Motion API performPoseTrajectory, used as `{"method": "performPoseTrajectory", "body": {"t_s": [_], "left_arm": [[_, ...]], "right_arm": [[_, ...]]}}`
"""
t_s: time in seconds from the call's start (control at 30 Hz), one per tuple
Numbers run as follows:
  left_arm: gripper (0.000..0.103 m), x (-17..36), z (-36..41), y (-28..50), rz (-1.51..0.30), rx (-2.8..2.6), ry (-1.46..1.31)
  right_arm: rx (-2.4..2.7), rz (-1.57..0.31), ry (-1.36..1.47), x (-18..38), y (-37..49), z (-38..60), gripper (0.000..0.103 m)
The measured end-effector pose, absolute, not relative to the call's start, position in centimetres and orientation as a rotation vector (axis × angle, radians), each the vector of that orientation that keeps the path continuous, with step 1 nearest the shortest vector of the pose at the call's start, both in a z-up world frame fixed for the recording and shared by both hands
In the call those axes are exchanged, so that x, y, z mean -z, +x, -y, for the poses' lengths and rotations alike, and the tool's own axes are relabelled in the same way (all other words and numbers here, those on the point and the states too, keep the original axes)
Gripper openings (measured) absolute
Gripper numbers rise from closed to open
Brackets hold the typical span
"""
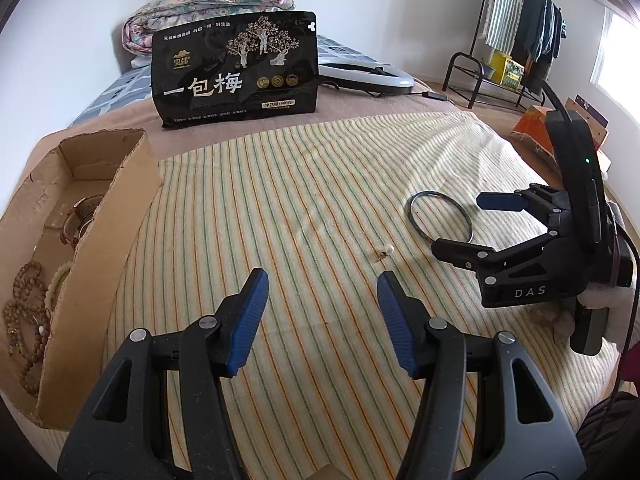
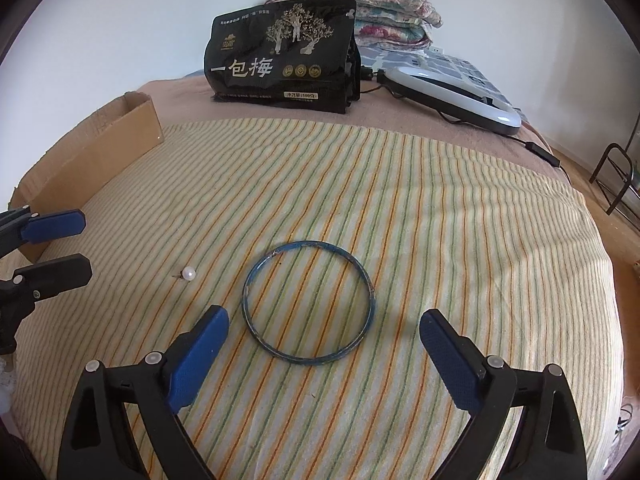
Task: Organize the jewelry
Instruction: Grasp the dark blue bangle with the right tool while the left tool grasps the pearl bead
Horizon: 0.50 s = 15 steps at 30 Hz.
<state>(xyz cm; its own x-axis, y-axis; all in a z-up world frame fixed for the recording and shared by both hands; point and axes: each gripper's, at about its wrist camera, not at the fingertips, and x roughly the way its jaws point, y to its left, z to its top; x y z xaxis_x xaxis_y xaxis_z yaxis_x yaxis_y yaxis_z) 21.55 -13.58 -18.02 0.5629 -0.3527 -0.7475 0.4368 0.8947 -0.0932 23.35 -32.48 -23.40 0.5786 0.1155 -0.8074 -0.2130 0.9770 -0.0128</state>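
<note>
In the left wrist view, the left gripper [image 1: 322,280] is seen with its fingers apart and nothing between them, above the striped cloth [image 1: 320,184]. A small pearl earring [image 1: 386,252] lies just ahead. Bead strings [image 1: 28,300] lie in the cardboard box [image 1: 92,264]. In the right wrist view, the right gripper [image 2: 324,324] is spread wide, and the blue bangle [image 2: 309,304] lies flat on the cloth between its fingertips, untouched.

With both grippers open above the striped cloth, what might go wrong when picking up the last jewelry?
The pearl earring is tiny; the left gripper may pinch the striped cloth or flick the earring away. The thin bangle lies flat, so the right gripper might slide over it or snag the soft cloth.
</note>
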Motion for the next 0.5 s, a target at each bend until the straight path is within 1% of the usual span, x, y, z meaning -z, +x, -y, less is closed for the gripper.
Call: {"method": "performPoseTrajectory", "body": {"t_s": [0.17, 0.27, 0.43, 0.47, 0.5], "left_arm": [[0.058, 18.5, 14.1, 21.8, -0.857, 0.476, 0.115], [0.058, 18.7, 14.7, 22.0, -0.858, 0.486, 0.124], [0.058, 18.9, 15.8, 22.2, -0.852, 0.504, 0.138], [0.058, 19.0, 16.1, 22.3, -0.852, 0.510, 0.138], [0.054, 19.1, 16.3, 22.4, -0.856, 0.512, 0.137]], "right_arm": [[-0.193, -0.950, -0.124, 23.8, 24.0, 32.3, 0.093], [-0.191, -0.954, -0.122, 23.9, 24.3, 32.4, 0.088], [-0.184, -0.957, -0.107, 23.7, 24.6, 33.2, 0.073], [-0.187, -0.957, -0.097, 23.7, 24.7, 33.5, 0.073], [-0.188, -0.957, -0.091, 23.7, 24.7, 33.7, 0.073]]}}
